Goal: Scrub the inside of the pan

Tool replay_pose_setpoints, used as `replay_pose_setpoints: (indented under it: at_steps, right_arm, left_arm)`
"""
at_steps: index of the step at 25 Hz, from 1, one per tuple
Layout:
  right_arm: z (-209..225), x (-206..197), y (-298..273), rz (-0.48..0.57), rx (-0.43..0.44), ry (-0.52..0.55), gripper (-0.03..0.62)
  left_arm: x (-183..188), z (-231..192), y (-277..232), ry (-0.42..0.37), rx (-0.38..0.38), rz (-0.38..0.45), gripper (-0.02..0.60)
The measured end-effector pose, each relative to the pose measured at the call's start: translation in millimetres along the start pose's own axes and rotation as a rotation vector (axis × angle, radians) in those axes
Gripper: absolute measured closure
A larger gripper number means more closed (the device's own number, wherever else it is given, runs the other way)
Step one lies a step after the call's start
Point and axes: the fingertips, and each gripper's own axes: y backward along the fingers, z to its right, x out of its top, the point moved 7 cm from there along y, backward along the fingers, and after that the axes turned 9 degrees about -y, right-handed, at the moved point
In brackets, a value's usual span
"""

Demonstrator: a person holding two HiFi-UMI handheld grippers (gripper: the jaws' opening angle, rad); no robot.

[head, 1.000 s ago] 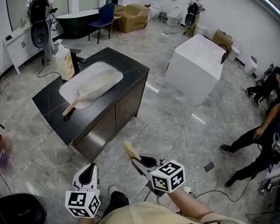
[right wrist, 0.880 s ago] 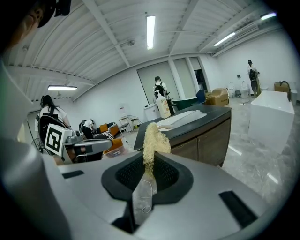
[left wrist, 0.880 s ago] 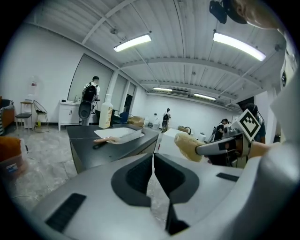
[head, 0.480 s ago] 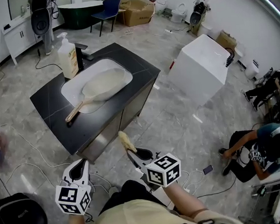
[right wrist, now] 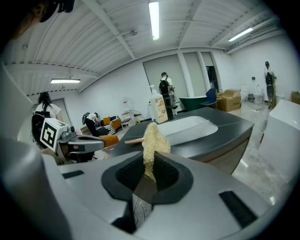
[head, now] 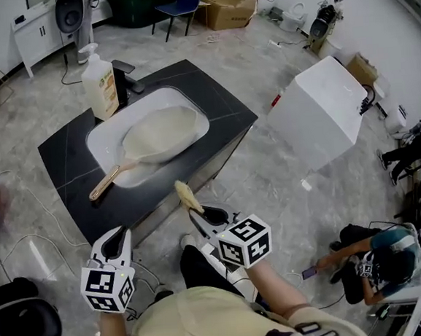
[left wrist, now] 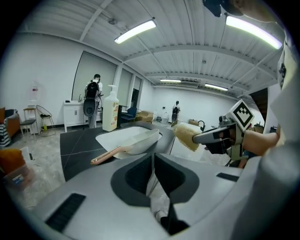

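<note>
A cream pan [head: 162,130] with a copper-coloured handle [head: 105,182] lies in the white sink [head: 99,133] of a black counter [head: 63,158]. Both grippers hang in the air on the near side of the counter, apart from the pan. My right gripper [head: 197,214] is shut on a yellow fibrous scrubber [head: 187,195], which sticks up from its tips [right wrist: 151,139]. To its left, my left gripper [head: 118,245] is shut with nothing in it. From the left gripper view the pan [left wrist: 136,139] is ahead and the scrubber [left wrist: 186,136] is to the right.
A soap bottle [head: 99,85] and a black faucet [head: 126,73] stand at the sink's far side. A white cabinet [head: 324,111] stands right of the counter. A person [head: 383,260] crouches on the floor at right. A black chair [head: 23,328] is at left, with cables around.
The counter and pan have come closer as I walked up. Both grippers kept their hold and pose. The person at right has dropped into a crouch.
</note>
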Motion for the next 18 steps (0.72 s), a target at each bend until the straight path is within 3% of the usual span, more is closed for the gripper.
replay_pose_setpoints:
  at_steps: [9, 18]
  right_arm:
    - [87, 80, -33, -0.075, 0.073, 0.123, 0.542]
    - [132, 135, -82, -0.193, 0.156, 0.217, 0.542]
  left_arm:
    - [39, -1, -98, -0.020, 0.082, -0.047, 0.554]
    - [55, -18, -138, -0.008, 0.148, -0.111, 0.551]
